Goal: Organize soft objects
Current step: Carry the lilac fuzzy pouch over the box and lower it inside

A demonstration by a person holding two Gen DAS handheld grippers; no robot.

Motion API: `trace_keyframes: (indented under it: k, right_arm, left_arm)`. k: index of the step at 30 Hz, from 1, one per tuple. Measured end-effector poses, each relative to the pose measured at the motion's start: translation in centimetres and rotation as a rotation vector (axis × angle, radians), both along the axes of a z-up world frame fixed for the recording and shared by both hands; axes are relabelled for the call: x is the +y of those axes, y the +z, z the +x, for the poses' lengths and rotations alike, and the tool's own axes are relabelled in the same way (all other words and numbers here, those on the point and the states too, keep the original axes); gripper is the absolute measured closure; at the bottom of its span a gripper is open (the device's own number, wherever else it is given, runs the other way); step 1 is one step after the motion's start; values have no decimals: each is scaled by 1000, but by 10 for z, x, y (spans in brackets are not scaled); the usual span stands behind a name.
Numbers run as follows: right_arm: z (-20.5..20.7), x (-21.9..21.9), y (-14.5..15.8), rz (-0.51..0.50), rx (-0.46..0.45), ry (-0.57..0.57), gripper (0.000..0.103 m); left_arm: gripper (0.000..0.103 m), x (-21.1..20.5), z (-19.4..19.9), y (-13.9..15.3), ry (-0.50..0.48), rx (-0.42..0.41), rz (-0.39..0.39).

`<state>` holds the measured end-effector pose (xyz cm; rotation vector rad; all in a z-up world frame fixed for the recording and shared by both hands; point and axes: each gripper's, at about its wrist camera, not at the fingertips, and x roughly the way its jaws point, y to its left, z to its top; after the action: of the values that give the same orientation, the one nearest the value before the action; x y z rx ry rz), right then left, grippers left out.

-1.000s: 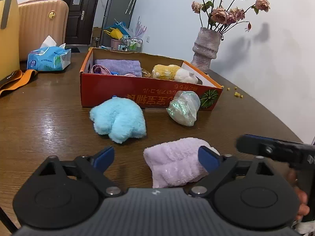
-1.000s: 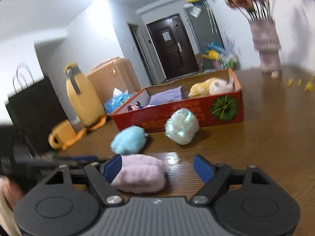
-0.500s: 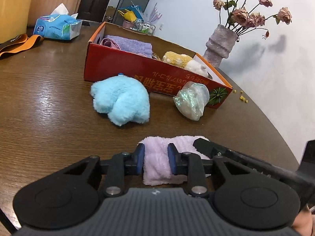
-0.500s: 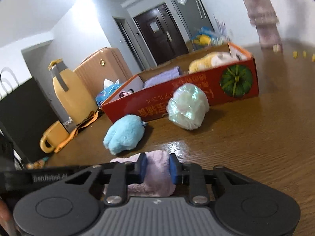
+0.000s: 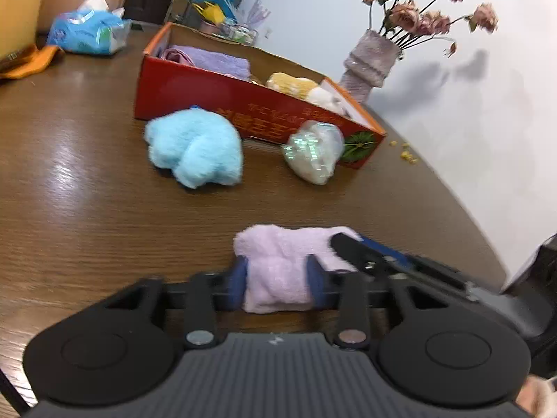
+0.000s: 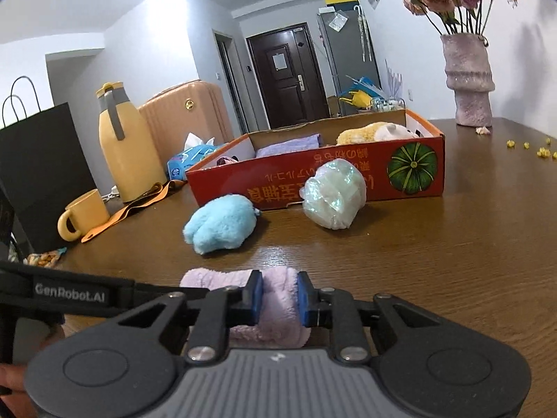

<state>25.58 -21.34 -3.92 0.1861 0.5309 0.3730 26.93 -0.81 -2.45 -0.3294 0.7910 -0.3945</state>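
Observation:
A lilac fluffy towel (image 5: 278, 264) lies near the table's front edge. My left gripper (image 5: 276, 280) is shut on its left end, and my right gripper (image 6: 277, 297) is shut on the other end of the lilac towel (image 6: 278, 306). Beyond it lie a blue plush toy (image 5: 195, 149) and a shiny wrapped bundle (image 5: 313, 153), both against the red cardboard box (image 5: 209, 94). The box holds a purple towel (image 5: 212, 61) and a yellow and white plush (image 5: 303, 87). The blue plush (image 6: 219, 223), bundle (image 6: 334, 198) and box (image 6: 348, 177) also show in the right wrist view.
A vase of dried roses (image 6: 466, 80) stands at the back right with fallen petals (image 6: 536, 149) near it. A tissue pack (image 5: 87, 33), a yellow jug (image 6: 122, 146), a yellow mug (image 6: 83, 214), an orange strap (image 6: 135, 205) and a black bag (image 6: 38, 167) stand at the left.
Both grippers went from open around the lilac towel to shut on it, one on each end. The towel is bunched between the pads and both views have shifted.

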Motion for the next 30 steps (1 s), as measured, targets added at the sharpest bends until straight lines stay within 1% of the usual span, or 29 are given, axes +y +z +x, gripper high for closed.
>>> trace_keyframes:
  k: [1, 2, 4, 5, 7, 9, 10, 12, 13, 14, 16, 19, 20, 21, 22, 23, 24, 25, 26, 27, 28, 30]
  right_arm:
    - [0, 0, 0, 2, 2, -1, 83]
    - [0, -1, 1, 8, 7, 1, 83]
    - [1, -4, 6, 29, 14, 3, 83]
    - [3, -5, 12, 43, 5, 6, 84]
    - [10, -9, 31, 61, -45, 13, 84]
    - [28, -11, 56, 66, -99, 25, 84]
    - [41, -12, 67, 63, -120, 33, 84]
    - [82, -12, 91, 56, -152, 55, 84]
    - [103, -11, 98, 51, -150, 62, 84]
    - [132, -9, 103, 42, -129, 65, 84]
    - [188, -2, 104, 12, -54, 79, 84]
    - [264, 12, 89, -54, 69, 80, 84]
    - [285, 18, 82, -65, 109, 87, 84]
    - [301, 22, 74, -78, 147, 92, 83]
    - [316, 26, 66, -88, 187, 97, 80]
    - [328, 28, 59, -94, 212, 87, 80]
    - [336, 28, 55, -93, 213, 65, 79]
    - [339, 28, 53, -89, 213, 50, 77]
    - [341, 28, 51, -83, 222, 39, 73]
    - [340, 27, 51, -69, 225, 39, 73]
    - [339, 26, 52, -65, 218, 42, 69]
    - [333, 26, 57, -89, 192, 38, 66]
  left_arm:
    - [76, -1, 0, 1, 0, -9, 9]
    - [81, -1, -1, 4, -5, -21, 18]
    - [83, -1, 0, 11, -18, -43, 18]
    - [83, -2, 2, 20, -22, -76, 29]
    - [83, -5, 12, 44, -34, -152, 45]
    - [83, -7, 32, 69, -47, -240, 72]
    - [83, -7, 49, 81, -55, -264, 83]
    - [83, -5, 96, 95, -57, -229, 77]
    - [83, -4, 121, 99, -62, -205, 75]
    - [83, -4, 151, 100, -54, -176, 84]
    - [83, -4, 199, 94, -38, -112, 107]
    - [83, -7, 259, 74, 4, -33, 184]
    - [80, -9, 276, 65, 32, -4, 215]
    - [79, -8, 284, 57, 56, 16, 239]
    - [79, -9, 293, 51, 70, 24, 260]
    - [78, -7, 296, 46, 58, 22, 266]
    - [71, -6, 298, 42, 37, 24, 266]
    - [67, -5, 299, 40, 26, 23, 261]
    - [62, -3, 298, 40, 25, 16, 257]
    - [59, -2, 296, 41, 28, 7, 262]
    - [58, 0, 296, 41, 28, -4, 265]
    - [57, 4, 293, 48, 44, -15, 269]
